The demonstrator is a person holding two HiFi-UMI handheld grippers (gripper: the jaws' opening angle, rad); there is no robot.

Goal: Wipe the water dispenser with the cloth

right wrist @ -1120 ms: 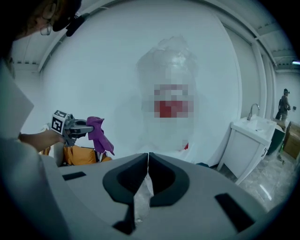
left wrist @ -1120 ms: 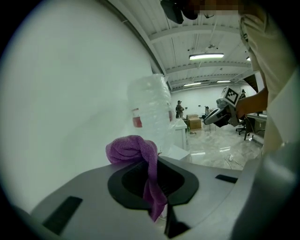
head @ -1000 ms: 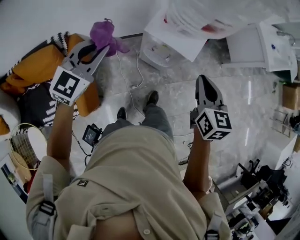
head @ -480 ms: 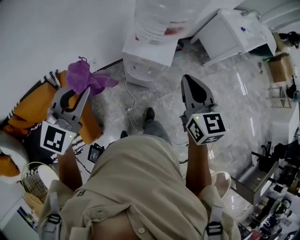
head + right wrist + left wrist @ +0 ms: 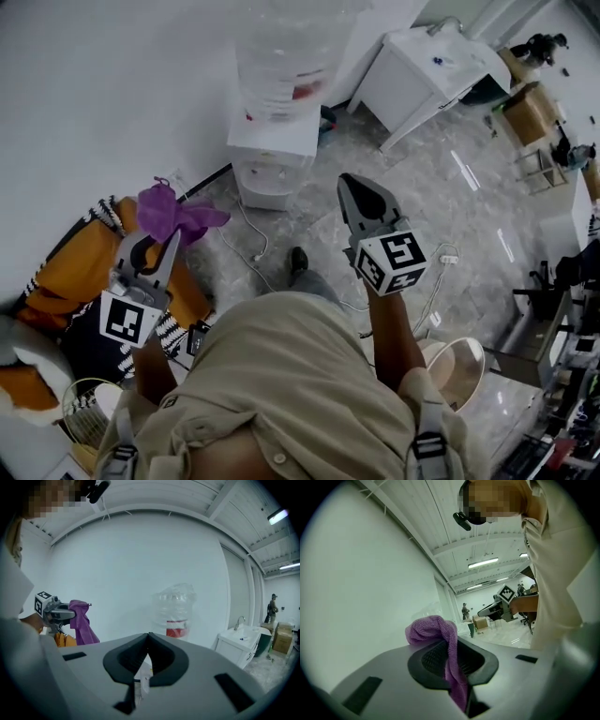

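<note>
Ahead, left hand-held gripper (image 5: 170, 240) with cloth (image 5: 167, 213)

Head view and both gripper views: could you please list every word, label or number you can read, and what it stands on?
Red label on the water bottle: too blurred to read.
Left gripper and right gripper cubes: black-and-white square patterns, no words.
Nothing else is legible.

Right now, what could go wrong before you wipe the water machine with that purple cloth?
The cloth is pinched by only a strip in the left gripper, so it might slip out. A white cord lies on the floor before the water dispenser; feet could catch it. Pushing hard might rock the big bottle on top.
</note>
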